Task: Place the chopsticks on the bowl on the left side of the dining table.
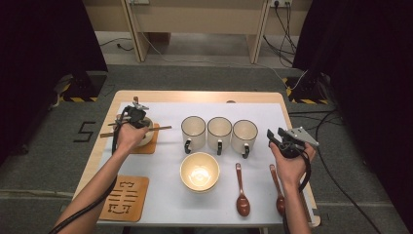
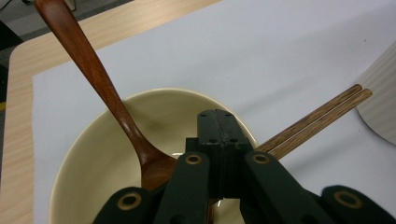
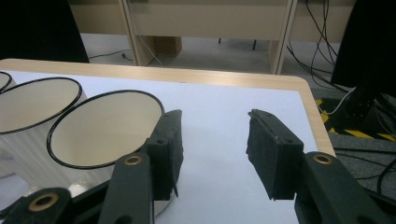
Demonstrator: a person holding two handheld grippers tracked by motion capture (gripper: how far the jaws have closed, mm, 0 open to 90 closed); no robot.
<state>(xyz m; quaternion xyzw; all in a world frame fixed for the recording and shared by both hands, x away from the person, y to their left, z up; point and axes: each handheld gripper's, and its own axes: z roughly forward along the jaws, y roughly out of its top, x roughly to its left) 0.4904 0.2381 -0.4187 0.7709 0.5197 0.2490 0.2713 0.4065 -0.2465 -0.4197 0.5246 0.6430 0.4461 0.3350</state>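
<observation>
A pale wooden bench (image 1: 204, 96) carries a white mat (image 1: 165, 195) that covers most of its top. It stands on grey carpet, with black curtains at either side and cables trailing across the floor at about two o'clock. At the bench's seven o'clock corner lies a wooden coaster (image 1: 125, 198) with cut-out markings.

At about ten o'clock, a cream bowl (image 2: 93, 154) sits on another wooden coaster. It is glossy and smooth inside, and a dark brown wooden spoon (image 2: 100, 84) leans in it with its handle rising over the far rim. A pair of wooden chopsticks (image 2: 317, 116) lies across the rim, tips side by side. The left tongs (image 2: 218, 128) hover over this bowl, clenched tight with nothing between the pads.

The right tongs (image 3: 214, 151) are held at three o'clock, released, jaws apart and empty above the mat. Just beside them stand three white mugs (image 1: 219, 132) in a row. A second bowl (image 1: 199, 171) and two more spoons (image 1: 242, 192) lie near the front edge.
</observation>
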